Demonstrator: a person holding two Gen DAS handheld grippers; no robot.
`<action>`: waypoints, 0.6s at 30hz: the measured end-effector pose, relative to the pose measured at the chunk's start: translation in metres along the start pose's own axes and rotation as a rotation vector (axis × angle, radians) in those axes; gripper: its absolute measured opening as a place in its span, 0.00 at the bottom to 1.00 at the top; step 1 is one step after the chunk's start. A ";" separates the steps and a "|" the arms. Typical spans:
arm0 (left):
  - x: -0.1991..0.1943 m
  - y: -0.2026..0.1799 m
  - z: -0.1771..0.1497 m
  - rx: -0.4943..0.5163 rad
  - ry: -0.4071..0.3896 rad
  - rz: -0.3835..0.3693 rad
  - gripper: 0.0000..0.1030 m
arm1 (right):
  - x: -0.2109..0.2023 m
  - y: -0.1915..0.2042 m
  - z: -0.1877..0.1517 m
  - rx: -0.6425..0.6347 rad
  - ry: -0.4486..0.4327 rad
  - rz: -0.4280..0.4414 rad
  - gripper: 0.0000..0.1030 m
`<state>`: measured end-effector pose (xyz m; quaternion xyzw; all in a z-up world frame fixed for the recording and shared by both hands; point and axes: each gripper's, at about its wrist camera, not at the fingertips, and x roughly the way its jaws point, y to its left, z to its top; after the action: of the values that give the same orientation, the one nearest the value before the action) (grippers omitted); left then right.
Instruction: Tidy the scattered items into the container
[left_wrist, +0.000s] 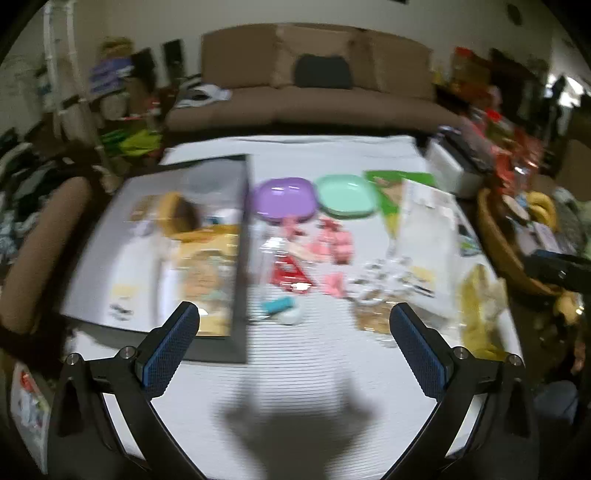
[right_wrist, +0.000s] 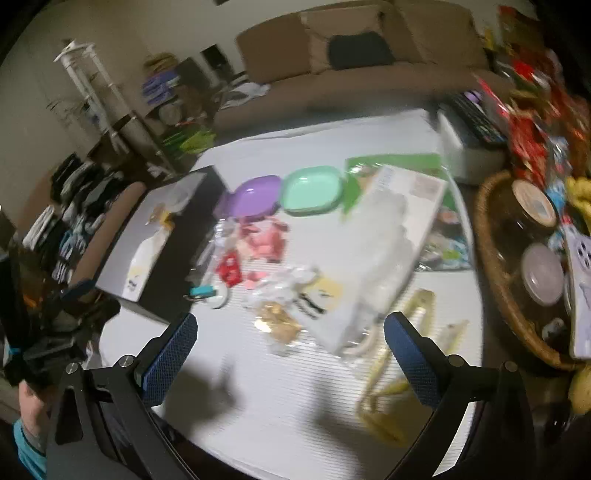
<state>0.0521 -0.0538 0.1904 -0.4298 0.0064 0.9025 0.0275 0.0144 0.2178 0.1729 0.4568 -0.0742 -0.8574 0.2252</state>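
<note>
White ribbed cloth is filling both views, and I'm hovering both grippers above the table's near side, left gripper and right gripper each with fingers spread wide, holding nothing. The scattered items are sitting mid-table: pink pieces, a red packet, a small teal item and crinkly clear wrappers. I'm judging them light and slippery, the wrappers soft, so I'm planning to pinch each across its narrow middle. The dark box with stuff already inside is lying to the left, its wall right beside the clutter. Open cloth is running in front; a wicker basket is crowding the right edge.
</note>
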 end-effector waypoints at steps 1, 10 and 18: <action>0.007 -0.009 -0.001 0.012 0.009 -0.020 1.00 | -0.001 -0.007 -0.002 0.009 -0.002 -0.001 1.00; 0.065 -0.085 -0.021 0.131 0.081 -0.148 1.00 | 0.012 -0.059 -0.012 0.093 0.004 0.009 1.00; 0.107 -0.138 -0.038 0.103 0.157 -0.336 1.00 | 0.025 -0.086 -0.016 0.151 -0.022 0.093 1.00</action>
<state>0.0221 0.0878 0.0848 -0.4920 -0.0170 0.8474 0.1992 -0.0117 0.2836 0.1164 0.4591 -0.1624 -0.8429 0.2287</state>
